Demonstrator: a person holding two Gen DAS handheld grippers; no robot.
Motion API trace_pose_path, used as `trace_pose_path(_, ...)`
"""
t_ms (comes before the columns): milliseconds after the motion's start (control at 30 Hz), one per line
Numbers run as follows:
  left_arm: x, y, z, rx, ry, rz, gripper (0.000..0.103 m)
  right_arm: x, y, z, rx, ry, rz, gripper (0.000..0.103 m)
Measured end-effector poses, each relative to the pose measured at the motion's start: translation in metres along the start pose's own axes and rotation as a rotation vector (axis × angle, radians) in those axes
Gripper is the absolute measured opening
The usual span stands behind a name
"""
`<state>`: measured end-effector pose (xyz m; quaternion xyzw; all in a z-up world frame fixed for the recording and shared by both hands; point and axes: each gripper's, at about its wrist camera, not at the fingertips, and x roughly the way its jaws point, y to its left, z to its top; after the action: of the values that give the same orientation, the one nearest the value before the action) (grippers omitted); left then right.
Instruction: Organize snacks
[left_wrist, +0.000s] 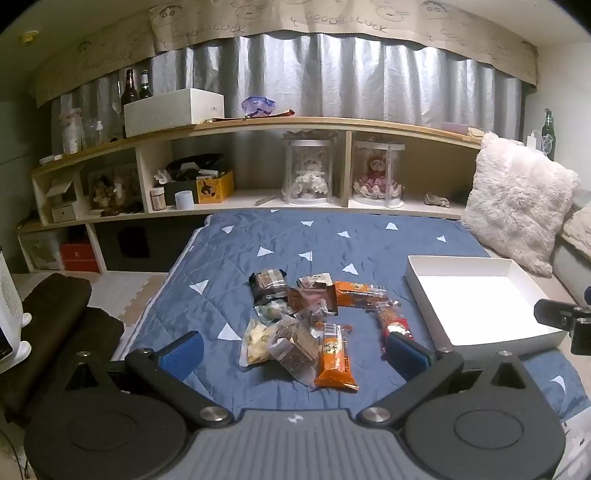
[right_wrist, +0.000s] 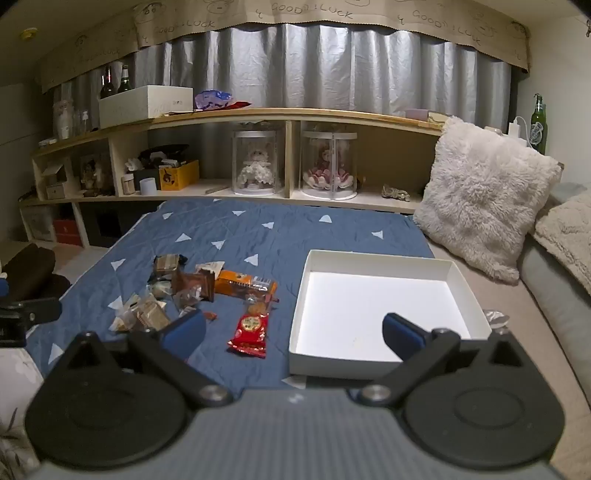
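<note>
A pile of wrapped snacks (left_wrist: 299, 317) lies on the blue bedspread (left_wrist: 258, 240): an orange packet (left_wrist: 335, 356) nearest me, a clear bag of pale pieces (left_wrist: 256, 341), brown packs behind, and a red packet (left_wrist: 395, 325) to the right. A white empty box (left_wrist: 476, 299) sits right of the pile. My left gripper (left_wrist: 295, 350) is open, just short of the pile. In the right wrist view the red packet (right_wrist: 250, 330) lies between the pile (right_wrist: 173, 295) and the white box (right_wrist: 376, 306). My right gripper (right_wrist: 293, 332) is open and holds nothing, over the box's near left corner.
A fluffy white pillow (right_wrist: 484, 195) leans at the right behind the box. A wooden shelf unit (left_wrist: 258, 166) with doll cases, boxes and bottles runs along the back. Dark cushions (left_wrist: 55, 332) and a white appliance (left_wrist: 9, 317) stand on the floor at the left.
</note>
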<state>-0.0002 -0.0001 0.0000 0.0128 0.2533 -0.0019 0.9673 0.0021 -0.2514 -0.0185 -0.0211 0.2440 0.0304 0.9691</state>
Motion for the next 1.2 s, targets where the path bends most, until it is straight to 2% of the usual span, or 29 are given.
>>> trace_pose_path(1200, 0.0001, 0.0001, -0.0001, -0.001, 0.006, -0.002, 0.103, 0.0002, 0.0026, -0.0024, -0.01, 0.009, -0.005, 0.102)
